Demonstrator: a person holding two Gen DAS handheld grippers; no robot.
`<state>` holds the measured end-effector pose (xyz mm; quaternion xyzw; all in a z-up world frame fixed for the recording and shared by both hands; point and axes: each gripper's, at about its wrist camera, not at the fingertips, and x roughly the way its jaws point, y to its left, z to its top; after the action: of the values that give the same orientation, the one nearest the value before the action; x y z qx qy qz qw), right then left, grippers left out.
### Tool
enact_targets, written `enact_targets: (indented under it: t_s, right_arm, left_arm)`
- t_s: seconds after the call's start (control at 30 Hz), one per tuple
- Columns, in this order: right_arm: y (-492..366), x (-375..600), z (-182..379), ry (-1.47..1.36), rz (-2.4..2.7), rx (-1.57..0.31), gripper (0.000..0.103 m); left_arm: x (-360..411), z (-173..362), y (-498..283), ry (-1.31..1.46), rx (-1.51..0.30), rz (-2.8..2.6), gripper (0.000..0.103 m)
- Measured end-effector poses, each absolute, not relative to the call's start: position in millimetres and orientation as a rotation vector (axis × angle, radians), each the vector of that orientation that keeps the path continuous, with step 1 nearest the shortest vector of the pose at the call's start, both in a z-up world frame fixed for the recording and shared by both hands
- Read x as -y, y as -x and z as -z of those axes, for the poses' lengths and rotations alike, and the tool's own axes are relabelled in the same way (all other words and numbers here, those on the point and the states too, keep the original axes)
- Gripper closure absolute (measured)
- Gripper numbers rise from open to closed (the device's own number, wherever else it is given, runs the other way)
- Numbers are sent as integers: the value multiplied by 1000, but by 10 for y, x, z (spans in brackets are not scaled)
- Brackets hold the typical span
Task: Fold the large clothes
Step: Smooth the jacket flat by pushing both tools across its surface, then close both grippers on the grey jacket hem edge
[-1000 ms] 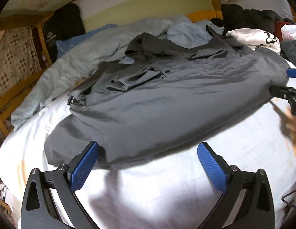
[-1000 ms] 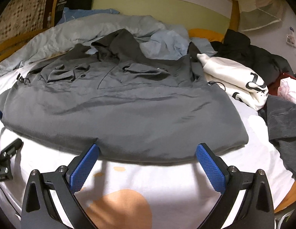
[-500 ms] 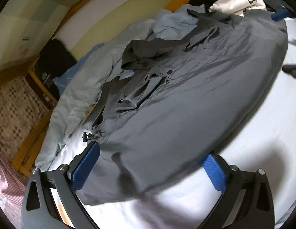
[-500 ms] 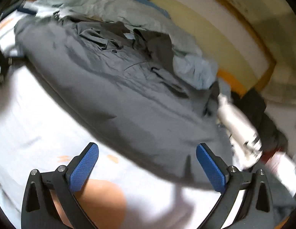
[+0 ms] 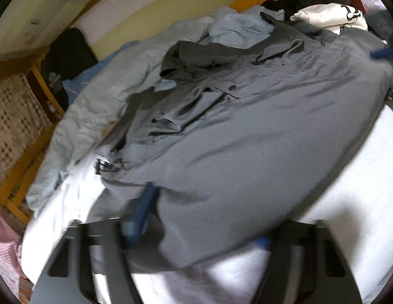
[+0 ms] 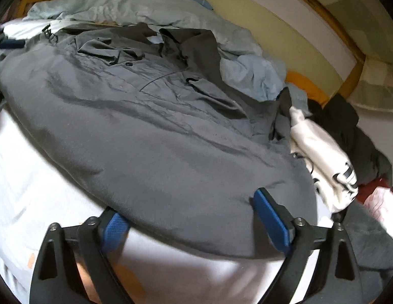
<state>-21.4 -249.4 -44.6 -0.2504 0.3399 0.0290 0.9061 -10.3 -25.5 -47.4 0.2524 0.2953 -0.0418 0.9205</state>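
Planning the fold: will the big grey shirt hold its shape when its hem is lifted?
Probably not: the large grey shirt shows soft creases and drapes over the bedding, so it should sag. It looks thin, likely light. Matte weave probably grips.

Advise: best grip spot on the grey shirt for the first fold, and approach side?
Probably the near hem corners of the grey shirt, one per gripper. It lies flat with its collar at the far side and its hem nearest the cameras. Come in low from the near side: the right gripper and left gripper already straddle that hem with fingers apart, over the white sheet.
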Motion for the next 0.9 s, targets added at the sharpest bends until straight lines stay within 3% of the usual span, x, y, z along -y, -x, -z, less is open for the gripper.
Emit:
enact_targets:
  t_s: [0.03,0.1,0.3,0.4,0.57,0.6,0.63,0.7,0.9]
  right_arm:
    - [215,2486,444,490,-78,-718,54]
    - [228,2425,458,512,-62,-710,66]
    - [259,2354,412,540,-32,-724,81]
    - [304,2366,346,539,-31,-713,81]
    - [293,2493,330,422,-63,-753,72]
    - [281,2515,322,393,-69,-761,63]
    - [270,2539,312,359,-79,-769,45]
    - [257,2611,276,271,-94,-776,22]
    - [237,2617,296,240,-85,-779,18]
  left_arm:
    - [260,476,107,-519,-607,83,62]
    - [274,466,139,-532,-594,72,71]
    - [284,378,204,-532,-595,55,82]
    - [243,315,165,-492,-621,59,82]
    - [166,250,87,-392,-652,80,81]
    - [160,252,77,-381,-658,81,81]
    - [154,253,67,-368,-665,82,81]
    - [134,253,53,-342,-673,88,81]
    - [114,275,45,-325,-678,90,80]
